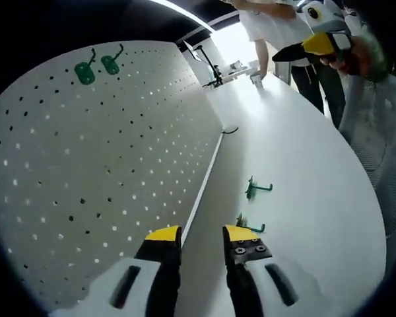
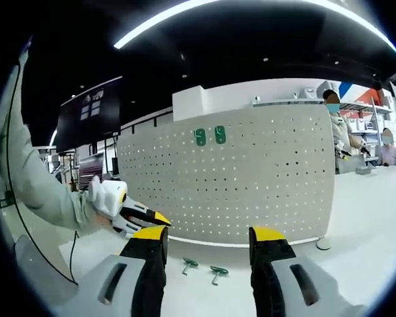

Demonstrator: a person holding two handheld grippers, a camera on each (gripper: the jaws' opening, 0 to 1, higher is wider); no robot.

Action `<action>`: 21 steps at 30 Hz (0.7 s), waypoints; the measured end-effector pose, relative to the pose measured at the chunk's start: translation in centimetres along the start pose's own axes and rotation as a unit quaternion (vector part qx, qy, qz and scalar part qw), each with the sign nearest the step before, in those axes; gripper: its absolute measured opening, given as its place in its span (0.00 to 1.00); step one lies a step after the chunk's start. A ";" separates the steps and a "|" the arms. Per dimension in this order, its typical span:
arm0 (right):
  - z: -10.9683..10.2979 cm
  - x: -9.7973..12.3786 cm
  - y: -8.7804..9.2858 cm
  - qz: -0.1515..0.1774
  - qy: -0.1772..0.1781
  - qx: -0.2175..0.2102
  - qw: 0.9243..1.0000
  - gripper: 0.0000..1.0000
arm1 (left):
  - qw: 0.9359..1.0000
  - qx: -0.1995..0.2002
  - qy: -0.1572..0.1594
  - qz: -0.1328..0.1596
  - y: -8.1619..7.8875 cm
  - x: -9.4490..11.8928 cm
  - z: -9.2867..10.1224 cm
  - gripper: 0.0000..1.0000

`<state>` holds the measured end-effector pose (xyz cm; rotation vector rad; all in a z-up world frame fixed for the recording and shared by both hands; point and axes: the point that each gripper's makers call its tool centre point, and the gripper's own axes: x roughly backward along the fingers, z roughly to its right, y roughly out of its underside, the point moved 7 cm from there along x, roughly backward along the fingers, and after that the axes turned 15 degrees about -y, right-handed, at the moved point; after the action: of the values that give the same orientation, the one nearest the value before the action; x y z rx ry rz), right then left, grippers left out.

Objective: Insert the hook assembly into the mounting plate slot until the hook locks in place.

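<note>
A white pegboard (image 1: 99,152) stands upright on a white table (image 1: 297,172); it also faces the right gripper view (image 2: 251,178). Two green hooks (image 1: 96,66) hang near its top, seen as green tabs (image 2: 210,136) from the right. Two more green hooks lie loose on the table in front of the board (image 1: 256,189) (image 1: 247,224), also seen low between my right jaws (image 2: 203,268). My left gripper (image 1: 198,236) is open and empty close to the board's foot. My right gripper (image 2: 208,239) is open and empty, farther back. The left gripper (image 2: 129,214) shows in the right view.
A small black hook (image 1: 230,130) lies by the board's base farther along. A person stands at the table's far end (image 1: 270,33). Other people stand to the right of the board (image 2: 336,125). A sleeve (image 2: 39,185) holds the left gripper.
</note>
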<state>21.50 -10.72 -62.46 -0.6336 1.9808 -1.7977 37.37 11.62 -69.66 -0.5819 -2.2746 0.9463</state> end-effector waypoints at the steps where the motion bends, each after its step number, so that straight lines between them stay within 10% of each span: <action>1: 0.0 0.0 0.0 0.000 0.001 -0.001 1.000 0.48 | 1.000 0.000 0.002 -0.001 0.2 -0.2 0.0 0.27; 21: 0.3 0.1 0.0 0.000 0.009 -0.001 1.000 0.47 | 0.998 -0.026 0.037 -0.037 2.8 -2.3 -0.2 0.24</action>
<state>21.58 -11.07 -62.52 -0.6195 1.9958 -1.8072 39.62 12.17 -72.45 -0.5408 -2.2449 0.8195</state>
